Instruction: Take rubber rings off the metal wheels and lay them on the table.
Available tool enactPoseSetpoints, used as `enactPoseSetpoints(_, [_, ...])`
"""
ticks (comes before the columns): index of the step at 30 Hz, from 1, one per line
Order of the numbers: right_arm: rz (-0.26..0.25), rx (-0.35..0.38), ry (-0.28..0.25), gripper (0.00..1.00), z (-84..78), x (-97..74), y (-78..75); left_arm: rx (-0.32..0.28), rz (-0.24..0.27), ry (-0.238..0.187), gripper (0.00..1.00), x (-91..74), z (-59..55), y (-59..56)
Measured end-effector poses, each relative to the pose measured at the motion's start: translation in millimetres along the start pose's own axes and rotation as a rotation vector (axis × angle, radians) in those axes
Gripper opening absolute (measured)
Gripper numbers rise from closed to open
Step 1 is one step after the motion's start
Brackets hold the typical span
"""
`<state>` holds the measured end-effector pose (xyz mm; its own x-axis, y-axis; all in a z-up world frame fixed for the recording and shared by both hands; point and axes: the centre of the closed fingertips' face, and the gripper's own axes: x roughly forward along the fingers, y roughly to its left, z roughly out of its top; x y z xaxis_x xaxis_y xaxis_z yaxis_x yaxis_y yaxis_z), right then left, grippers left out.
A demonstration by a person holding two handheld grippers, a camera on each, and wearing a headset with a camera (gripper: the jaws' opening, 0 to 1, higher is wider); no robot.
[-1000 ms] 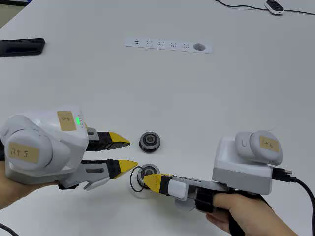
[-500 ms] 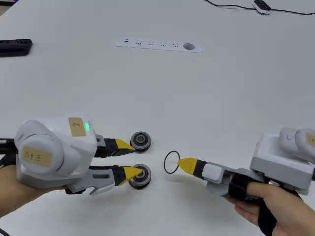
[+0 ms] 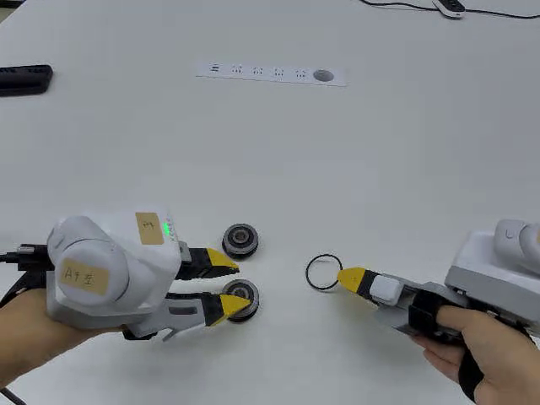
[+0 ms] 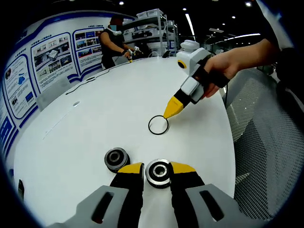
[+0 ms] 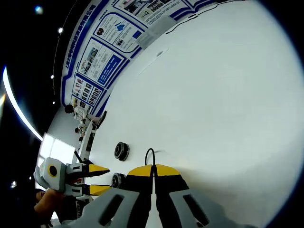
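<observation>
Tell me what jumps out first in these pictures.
The right gripper pinches a black rubber ring in its yellow tips, right of centre in the head view. Left of it, the left gripper has a metal wheel between its jaws, a second wheel beside it.

Bright, even light comes from ceiling lamps (image 4: 190, 22) high above the left tongs (image 4: 156, 166). The white table (image 3: 354, 169) glows, with only soft, pale shadows under them and under the right tongs (image 3: 342, 276). Both tongs' own views bend at the edges, and the room behind looks dark.
</observation>
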<state>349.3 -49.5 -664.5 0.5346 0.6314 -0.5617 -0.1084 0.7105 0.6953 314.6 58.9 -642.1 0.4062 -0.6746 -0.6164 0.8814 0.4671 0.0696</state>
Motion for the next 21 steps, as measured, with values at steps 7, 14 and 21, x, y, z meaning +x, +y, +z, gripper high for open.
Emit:
enactPoseSetpoints(7, [-0.054, -0.086, -0.024, 0.11, 1.8, -8.3, -7.2, 0.004, -0.002, 0.004, 0.21, 0.6, -0.8, -0.7])
enactPoseSetpoints(14, [-0.039, -0.109, -0.057, 0.13, 8.4, -12.6, -4.8, 0.014, -0.01, 0.011, 0.2, 2.0, -1.6, -2.9])
enactPoseSetpoints(21, [-0.016, -0.099, -0.079, 0.12, 12.7, -12.2, -0.4, 0.016, -0.015, 0.022, 0.18, 3.2, -3.8, -4.0])
